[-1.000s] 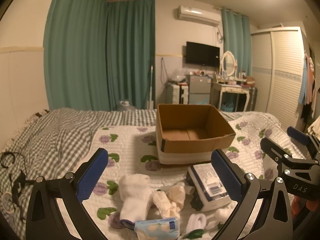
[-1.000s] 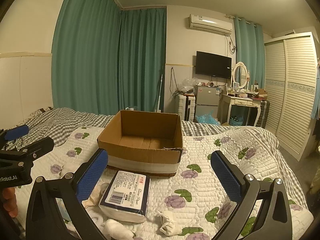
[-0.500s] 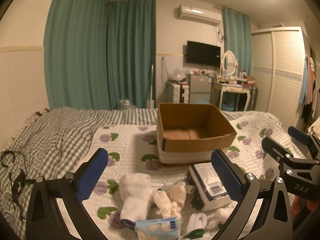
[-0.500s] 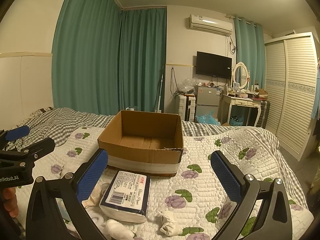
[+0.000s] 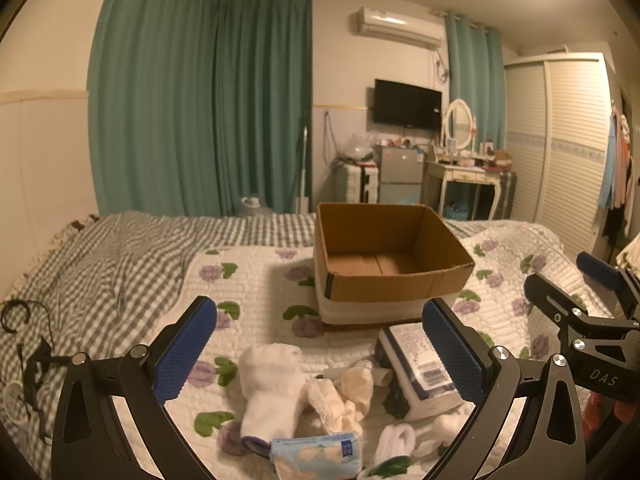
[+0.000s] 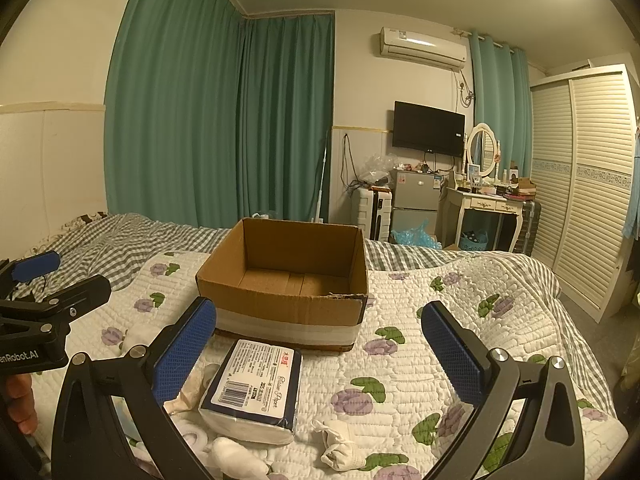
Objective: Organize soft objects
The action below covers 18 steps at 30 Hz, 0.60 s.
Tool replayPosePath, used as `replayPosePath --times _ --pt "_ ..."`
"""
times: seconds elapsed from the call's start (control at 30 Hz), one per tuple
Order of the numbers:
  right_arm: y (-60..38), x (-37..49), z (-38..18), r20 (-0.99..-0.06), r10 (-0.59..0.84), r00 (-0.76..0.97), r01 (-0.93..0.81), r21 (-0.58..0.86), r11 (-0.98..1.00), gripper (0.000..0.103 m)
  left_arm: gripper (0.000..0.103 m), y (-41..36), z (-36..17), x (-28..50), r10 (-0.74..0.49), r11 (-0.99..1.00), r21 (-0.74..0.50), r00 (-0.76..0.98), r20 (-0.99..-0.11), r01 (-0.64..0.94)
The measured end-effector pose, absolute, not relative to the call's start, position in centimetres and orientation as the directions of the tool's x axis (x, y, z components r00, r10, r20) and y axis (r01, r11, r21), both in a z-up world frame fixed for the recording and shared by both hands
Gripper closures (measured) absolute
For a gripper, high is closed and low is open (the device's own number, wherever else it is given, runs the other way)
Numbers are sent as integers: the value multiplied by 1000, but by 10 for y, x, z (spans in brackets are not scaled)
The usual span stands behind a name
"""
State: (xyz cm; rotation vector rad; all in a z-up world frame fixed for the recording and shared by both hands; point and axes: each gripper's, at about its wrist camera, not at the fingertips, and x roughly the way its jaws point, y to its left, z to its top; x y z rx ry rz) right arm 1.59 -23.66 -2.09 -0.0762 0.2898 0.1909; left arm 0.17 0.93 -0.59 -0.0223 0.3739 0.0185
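Clutter of soft things on the flowered quilt [image 5: 260, 280] of the bed, viewed past the left gripper [image 5: 318, 316]. Held those jaws spread wide, gripping nothing. Found a white sock [image 5: 272, 384] at six o'clock between the blue pads, touching a crumpled cream sock [image 5: 348, 396] just to its three o'clock side. Noted a small blue tissue packet [image 5: 316, 454] at the bottom edge, nearer than both socks. Spotted the wrapped tissue pack [image 5: 420, 368] at four o'clock, partly behind one pad and just in front of the cardboard box [image 5: 392, 292]. Placed that box at twelve o'clock, open top upward, standing on the quilt.

Held the right gripper [image 6: 318, 316] with jaws equally wide, clamped on nothing. From its camera, saw the tissue pack at seven o'clock, barcode face up, near the box's front wall. Marked a knotted white sock [image 6: 340, 444] at six o'clock, apart from the pack. Caught the left gripper at nine o'clock in that view.
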Motion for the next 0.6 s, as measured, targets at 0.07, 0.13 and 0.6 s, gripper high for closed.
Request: replayPosePath --times 0.07,0.13,0.6 --pt "-237 16 -21 -291 176 940 -198 -48 979 0 0 9 -6 2 14 1000 -18 931 -365 -22" --pt "-237 16 -21 -290 176 941 -198 -47 979 0 0 10 -6 2 14 1000 -19 930 -366 -22" --pt "-235 16 -22 -292 178 940 -200 -49 978 0 0 10 -6 2 14 1000 -20 931 -364 -22"
